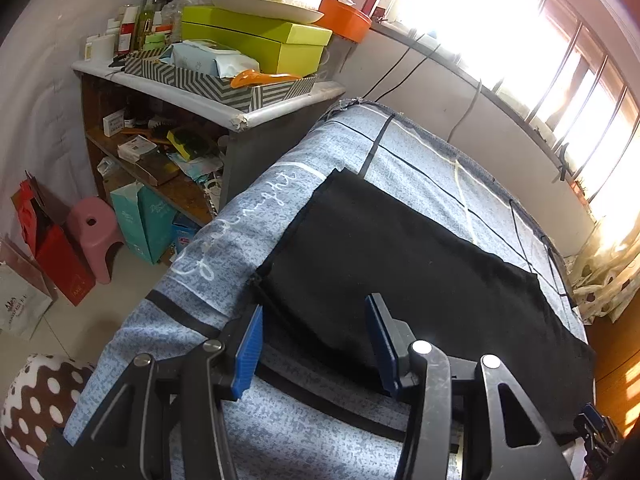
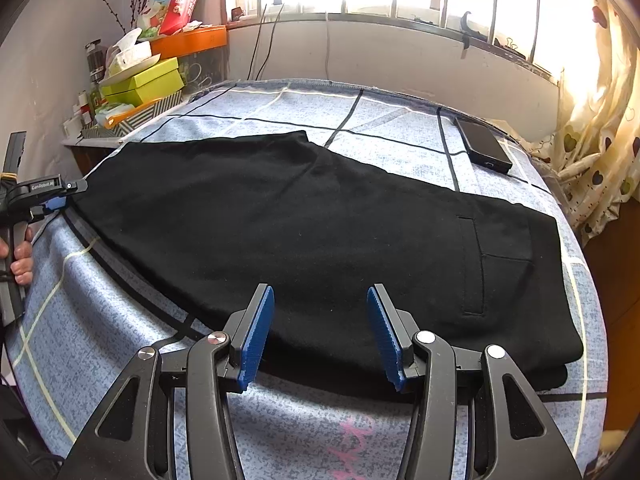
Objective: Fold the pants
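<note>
bed (image 2: 400, 128) covered by a blue-grey speckled sheet with dark and pale grid lines, white script lettering near its left edge. black pants (image 2: 320, 232) lie flat across the middle, legs stacked, a pocket showing toward the right end. a dark phone (image 2: 482, 144) rests on the sheet near the far right corner, apart from the pants.

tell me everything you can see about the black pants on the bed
The black pants look like soft knit cloth and lie flat on the blue patterned bedsheet, apparently folded leg on leg. A stitched pocket shows near the wide end at the right; the narrow end reaches the bed's left edge. The open left gripper and right gripper hover at the near edge, neither gripping.
</note>
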Motion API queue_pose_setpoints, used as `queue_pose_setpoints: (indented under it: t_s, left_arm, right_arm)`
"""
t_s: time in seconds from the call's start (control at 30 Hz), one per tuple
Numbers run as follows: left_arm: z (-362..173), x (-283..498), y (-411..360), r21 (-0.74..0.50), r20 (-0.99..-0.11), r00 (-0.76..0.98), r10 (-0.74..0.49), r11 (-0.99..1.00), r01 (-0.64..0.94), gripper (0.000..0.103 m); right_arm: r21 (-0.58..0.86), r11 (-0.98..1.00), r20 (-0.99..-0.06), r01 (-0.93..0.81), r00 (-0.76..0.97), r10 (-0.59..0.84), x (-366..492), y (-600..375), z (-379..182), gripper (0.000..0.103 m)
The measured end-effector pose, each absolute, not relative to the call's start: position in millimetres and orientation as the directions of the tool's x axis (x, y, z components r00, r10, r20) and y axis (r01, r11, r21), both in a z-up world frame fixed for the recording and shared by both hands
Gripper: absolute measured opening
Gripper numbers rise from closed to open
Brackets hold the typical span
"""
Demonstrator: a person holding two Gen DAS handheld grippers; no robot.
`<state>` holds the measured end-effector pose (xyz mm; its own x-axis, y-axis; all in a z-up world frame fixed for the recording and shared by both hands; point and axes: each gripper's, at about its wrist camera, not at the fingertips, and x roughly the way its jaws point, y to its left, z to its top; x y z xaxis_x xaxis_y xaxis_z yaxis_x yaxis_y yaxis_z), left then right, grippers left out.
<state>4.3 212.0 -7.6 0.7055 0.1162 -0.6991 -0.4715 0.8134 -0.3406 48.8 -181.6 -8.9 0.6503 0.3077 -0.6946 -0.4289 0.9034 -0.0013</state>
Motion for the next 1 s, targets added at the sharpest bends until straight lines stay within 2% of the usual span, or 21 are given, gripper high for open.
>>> queue_pose_setpoints:
  t_s: [0.13,0.2,0.4,0.7,0.87,1.0]
  left_arm:
    - [-6.9,13.5,209.5,-0.294,-0.719,0.679,0.148,0.821,-0.489,0.019]
    - [-4.4,15.5,209.7,-0.284,-0.718,0.679,0.151,0.827,-0.484,0.010]
    - [19.6,13.1,200.8,-0.323,-0.665,0.741,0.097,0.857,-0.402,0.008]
    - [67.2,39.6,140.4,-0.346,-0.570,0.817,-0.092,0.928,-0.136,0.008]
    - [72.5,64.1,84.0,-0.337,-0.565,0.790,-0.239,0.941,0.043,0.008]
    - [57.7,76.3,35.3,-0.336,-0.595,0.720,-0.356,0.925,0.179,0.008]
  right_arm:
    - [0.007,0.903,-0.691,-0.430,0.651,0.315,49.9,-178.8,-8.5,0.050]
    - [0.013,0.900,-0.686,-0.435,0.651,0.324,49.1,-177.5,-7.4,0.050]
    - [0.021,0.901,-0.682,-0.433,0.653,0.330,47.2,-179.3,-8.0,0.050]
    - [0.048,0.913,-0.670,-0.406,0.664,0.331,46.1,-190.9,-7.6,0.050]
    - [0.060,0.923,-0.667,-0.380,0.672,0.321,44.3,-200.7,-7.4,0.050]
    - [0.072,0.931,-0.668,-0.359,0.676,0.313,43.4,-209.6,-8.6,0.050]
